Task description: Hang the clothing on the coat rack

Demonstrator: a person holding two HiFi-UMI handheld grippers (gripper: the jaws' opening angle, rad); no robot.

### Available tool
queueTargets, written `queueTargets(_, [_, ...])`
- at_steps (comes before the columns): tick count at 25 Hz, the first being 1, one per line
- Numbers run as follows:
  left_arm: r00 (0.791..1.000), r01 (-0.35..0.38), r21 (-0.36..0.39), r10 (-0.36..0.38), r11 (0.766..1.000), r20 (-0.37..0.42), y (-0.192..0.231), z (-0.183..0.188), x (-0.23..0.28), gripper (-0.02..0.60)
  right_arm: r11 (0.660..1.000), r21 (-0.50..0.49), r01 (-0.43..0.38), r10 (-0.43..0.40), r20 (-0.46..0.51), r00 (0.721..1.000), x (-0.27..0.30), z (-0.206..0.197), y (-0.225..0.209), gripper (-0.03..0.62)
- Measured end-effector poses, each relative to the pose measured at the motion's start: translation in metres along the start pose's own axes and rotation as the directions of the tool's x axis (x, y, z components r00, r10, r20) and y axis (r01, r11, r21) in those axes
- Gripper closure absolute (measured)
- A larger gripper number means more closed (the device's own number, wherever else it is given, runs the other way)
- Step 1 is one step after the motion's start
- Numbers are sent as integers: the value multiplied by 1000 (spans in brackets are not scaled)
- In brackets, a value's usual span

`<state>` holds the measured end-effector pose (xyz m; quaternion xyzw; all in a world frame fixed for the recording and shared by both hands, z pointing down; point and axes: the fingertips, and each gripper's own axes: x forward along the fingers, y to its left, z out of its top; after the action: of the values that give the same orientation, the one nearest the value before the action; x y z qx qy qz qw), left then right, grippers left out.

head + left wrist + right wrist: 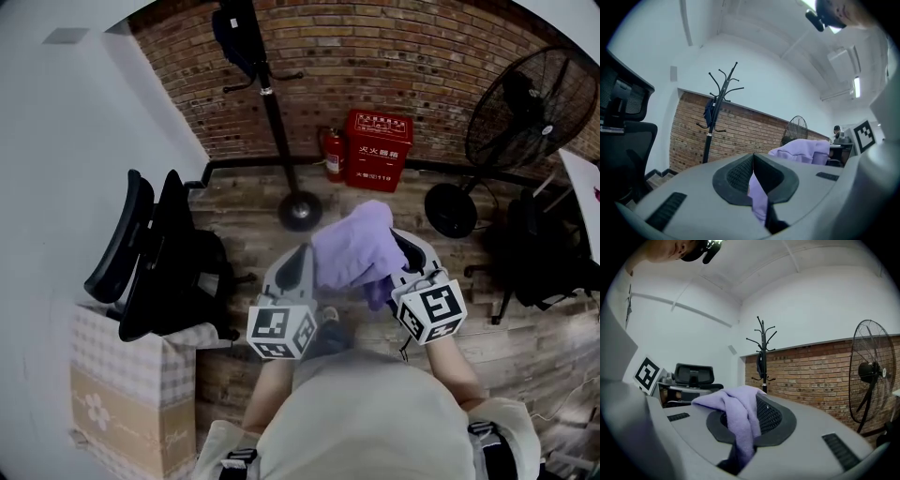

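Note:
A lilac garment (pixel 358 249) hangs bunched between my two grippers at the middle of the head view. My left gripper (pixel 298 270) is shut on one edge of it; the cloth (pixel 758 197) shows pinched between its dark pads (pixel 736 176). My right gripper (pixel 410 253) is shut on the other side, where the cloth (pixel 738 418) drapes over its left pad and runs down between the jaws. The black coat rack (pixel 269 103) stands ahead by the brick wall, with a dark item (pixel 234 33) hung near its top. The rack (pixel 717 108) also stands ahead in both gripper views (pixel 763 352).
A black office chair (pixel 155 253) stands at my left above a checked paper bag (pixel 131 394). A red fire-extinguisher box (pixel 378 148) and an extinguisher (pixel 334 155) sit against the brick wall. A black floor fan (pixel 516 122) and another chair (pixel 544 248) are at the right.

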<state>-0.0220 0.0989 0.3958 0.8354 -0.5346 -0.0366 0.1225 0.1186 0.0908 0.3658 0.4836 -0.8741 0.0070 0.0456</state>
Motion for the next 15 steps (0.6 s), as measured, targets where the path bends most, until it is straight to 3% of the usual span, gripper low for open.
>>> queueTargets(15, [1000, 25, 13, -25, 1000, 9, 84, 37, 95, 577, 999, 15, 31, -31, 15, 999, 123, 15, -34, 571])
